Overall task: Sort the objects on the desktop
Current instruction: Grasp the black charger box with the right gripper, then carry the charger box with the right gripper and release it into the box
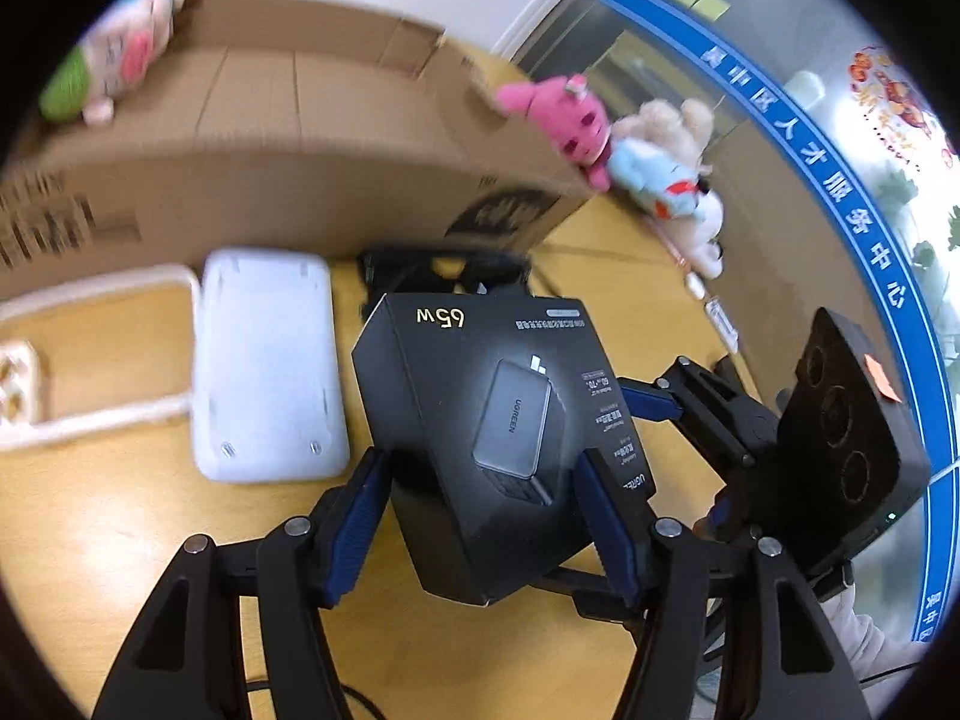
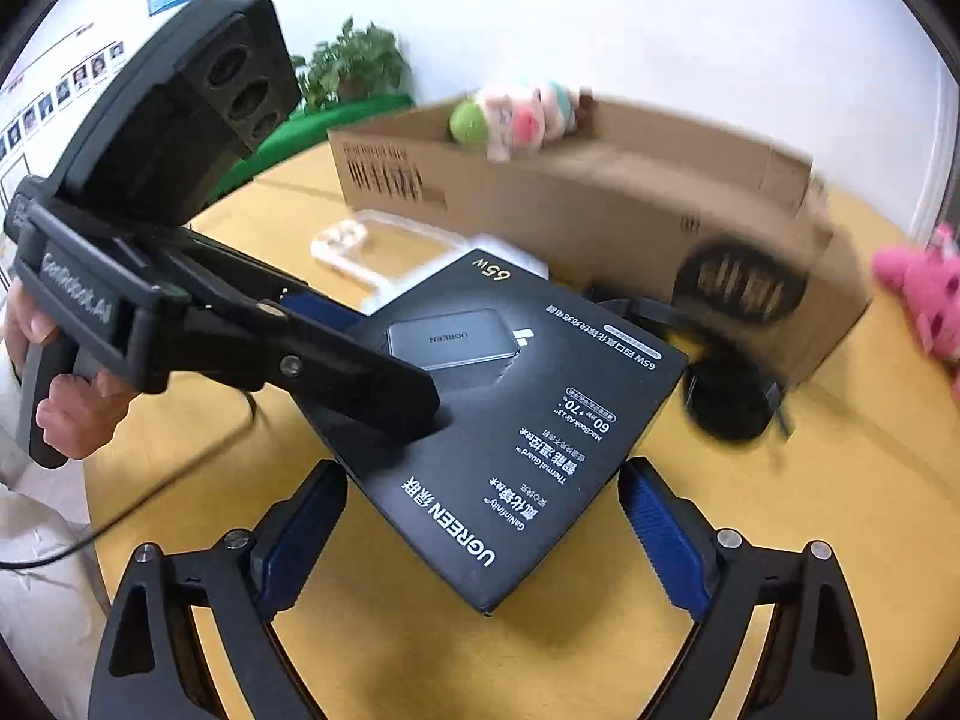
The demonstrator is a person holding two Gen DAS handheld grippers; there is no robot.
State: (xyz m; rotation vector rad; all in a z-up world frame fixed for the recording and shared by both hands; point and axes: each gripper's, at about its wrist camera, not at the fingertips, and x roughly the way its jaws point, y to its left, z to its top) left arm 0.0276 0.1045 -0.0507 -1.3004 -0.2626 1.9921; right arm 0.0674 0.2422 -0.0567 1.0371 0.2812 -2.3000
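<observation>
- Your left claw [image 1: 486,510] pinches the black charger box [image 1: 498,420]: its blue pads [image 1: 360,516] press against the box's two sides, and the box sits tilted above the yellow counter [image 1: 108,516].
- In the right wrist view, the same box [image 2: 510,420] lies in front of your right claw [image 2: 486,522], one corner pointing in between the fingers.
- Your right claw is spread wide; its pads [image 2: 666,534] stand clear of the box on both sides.
- The left claw [image 2: 384,384] comes in from the left in that view, one finger lying across the box's top face. Your hand [image 2: 72,414] grips its handle.
- In the left wrist view, the right claw [image 1: 690,408] shows just right of the box.
- A white flat device [image 1: 267,366] lies on the counter just left of the box, a white cable [image 1: 108,294] looping beside it.
- A dark item [image 1: 444,267] sits between the box and the carton [image 1: 270,138]; blur hides what it is.
- The carton stands along the far side of the counter, open at the top, with a pig plush [image 1: 114,66] on its far rim.
- A pink plush [image 1: 564,114] rests against the carton's right end, with a blue and cream plush [image 1: 666,180] beside it near the right edge of the counter.
- A potted plant [image 2: 354,66] stands beyond the counter's far left edge.
</observation>
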